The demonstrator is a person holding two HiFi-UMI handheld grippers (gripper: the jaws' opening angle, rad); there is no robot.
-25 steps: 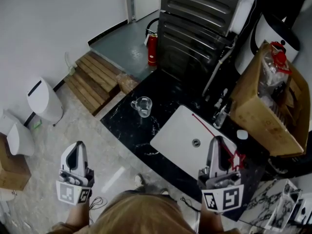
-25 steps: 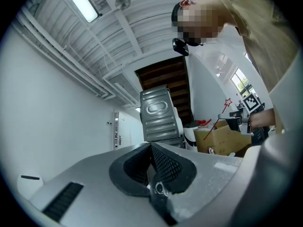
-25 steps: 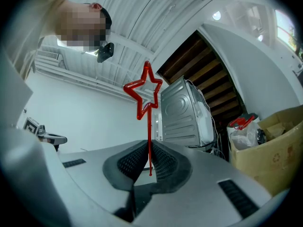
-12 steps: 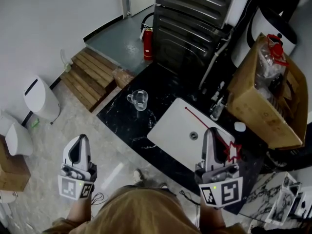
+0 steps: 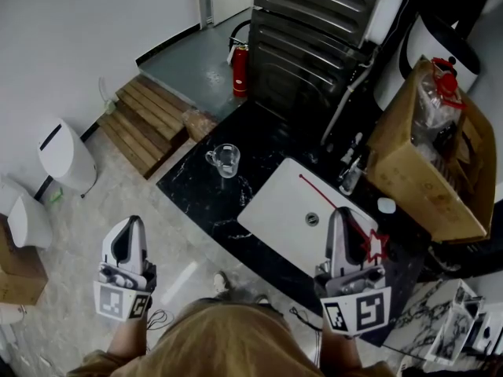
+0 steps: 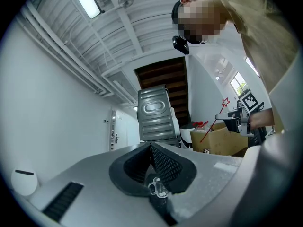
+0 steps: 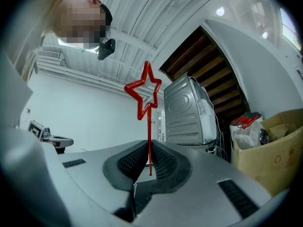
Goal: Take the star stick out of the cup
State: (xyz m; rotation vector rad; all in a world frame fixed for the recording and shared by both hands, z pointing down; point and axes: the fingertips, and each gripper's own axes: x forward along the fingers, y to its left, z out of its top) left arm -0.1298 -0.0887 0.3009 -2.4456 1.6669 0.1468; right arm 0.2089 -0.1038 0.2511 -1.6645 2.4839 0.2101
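Almost nothing has shifted over the last second: both tools sit where they were, and only the head view has drifted, so the cup shows a touch higher than before. The star stick [image 7: 149, 131] is clear of the cup [image 5: 226, 161] and well apart from it. It is pinched in the right tool [image 5: 343, 213], whose jaws are closed tight on the thin red shaft, with the star above and the long tail slanting down over the white panel [image 5: 275, 226]. The cup stands upright and looks empty on the black marbled surface [image 5: 200, 199]. The left tool [image 5: 133, 221] is closed with nothing in it, held over the floor beyond the surface's near edge. I judge the removal itself done; at most the stick remains to be set down. The cardboard box [image 5: 416, 187] crowds the right side and the metal cabinet [image 5: 314, 45] the back. The open room lies leftward, over the bare surface between panel and cup.
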